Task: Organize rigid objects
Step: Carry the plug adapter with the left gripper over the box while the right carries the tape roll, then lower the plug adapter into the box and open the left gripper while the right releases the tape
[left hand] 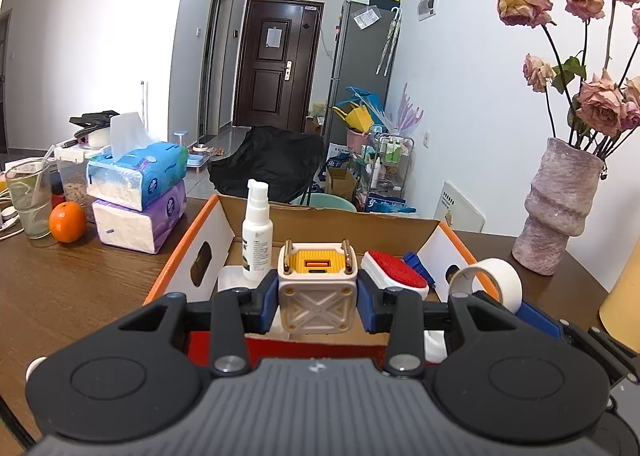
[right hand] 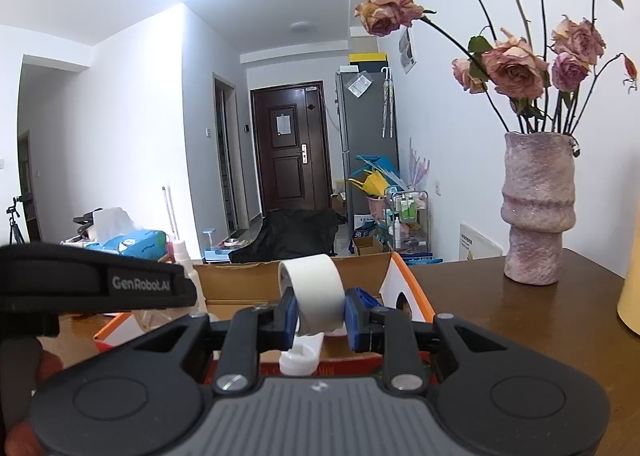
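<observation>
My left gripper point(left hand: 317, 296) is shut on a cream and yellow cube charger point(left hand: 317, 290), held over the near end of an open cardboard box point(left hand: 208, 232) with orange edges. Inside the box stand a white spray bottle point(left hand: 257, 236), a red-topped white brush point(left hand: 396, 274) and a blue item point(left hand: 418, 262). My right gripper point(right hand: 320, 310) is shut on a roll of white tape point(right hand: 314, 296), also seen at the right of the left wrist view as the tape roll point(left hand: 494, 282). It hangs over the box's right side point(right hand: 404, 288). A white bottle cap point(right hand: 298, 360) lies below it.
On the wooden table point(left hand: 80, 288), left of the box, are stacked tissue packs point(left hand: 138, 196), an orange point(left hand: 67, 222) and a glass point(left hand: 30, 198). A pink vase of dried roses point(right hand: 538, 208) stands to the right. The other gripper's black body point(right hand: 92, 282) fills the right wrist view's left side.
</observation>
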Demonstrator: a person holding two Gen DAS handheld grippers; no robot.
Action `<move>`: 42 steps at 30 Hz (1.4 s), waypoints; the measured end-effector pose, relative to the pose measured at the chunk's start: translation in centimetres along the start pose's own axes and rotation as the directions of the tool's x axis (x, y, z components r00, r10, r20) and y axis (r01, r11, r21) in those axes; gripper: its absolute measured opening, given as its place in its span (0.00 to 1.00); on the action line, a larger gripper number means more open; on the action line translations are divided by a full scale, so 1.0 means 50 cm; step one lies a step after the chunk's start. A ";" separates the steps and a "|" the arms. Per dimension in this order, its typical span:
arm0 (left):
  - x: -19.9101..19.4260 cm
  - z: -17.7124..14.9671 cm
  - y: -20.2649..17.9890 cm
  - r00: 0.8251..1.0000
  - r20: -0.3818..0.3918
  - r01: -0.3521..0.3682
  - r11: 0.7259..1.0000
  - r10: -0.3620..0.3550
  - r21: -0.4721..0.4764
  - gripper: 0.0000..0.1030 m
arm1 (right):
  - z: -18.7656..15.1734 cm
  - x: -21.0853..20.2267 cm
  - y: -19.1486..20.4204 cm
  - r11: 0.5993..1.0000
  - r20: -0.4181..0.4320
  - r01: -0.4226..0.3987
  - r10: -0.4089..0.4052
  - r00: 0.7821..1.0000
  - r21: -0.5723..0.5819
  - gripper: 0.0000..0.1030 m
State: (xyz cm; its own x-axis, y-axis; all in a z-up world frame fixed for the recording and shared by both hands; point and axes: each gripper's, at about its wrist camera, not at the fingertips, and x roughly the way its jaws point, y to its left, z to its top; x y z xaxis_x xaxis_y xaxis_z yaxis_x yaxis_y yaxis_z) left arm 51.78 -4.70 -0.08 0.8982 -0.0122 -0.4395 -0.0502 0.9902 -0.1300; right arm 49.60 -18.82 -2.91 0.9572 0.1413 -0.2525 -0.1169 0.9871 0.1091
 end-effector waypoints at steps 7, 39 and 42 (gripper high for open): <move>0.038 0.015 -0.005 1.000 0.001 -0.006 1.000 0.006 0.008 0.39 | 0.009 0.045 0.001 1.000 -0.005 -0.007 0.007 1.000 -0.009 0.23; 0.215 0.060 -0.002 1.000 -0.015 -0.025 0.996 0.027 0.085 0.39 | 0.036 0.221 -0.002 0.997 -0.034 -0.006 0.003 0.999 -0.078 0.23; 0.223 0.060 0.002 0.999 -0.025 -0.030 0.996 0.032 0.086 0.39 | 0.033 0.226 -0.003 0.997 -0.045 -0.006 0.003 0.999 -0.082 0.23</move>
State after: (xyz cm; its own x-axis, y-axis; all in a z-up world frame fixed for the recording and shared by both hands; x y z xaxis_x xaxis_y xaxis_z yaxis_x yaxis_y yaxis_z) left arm 63.11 -4.30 -2.33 0.8849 0.0164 -0.4655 -0.0393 0.9984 -0.0396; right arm 60.87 -17.50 -4.20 0.9441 0.1471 -0.2949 -0.1441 0.9890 0.0318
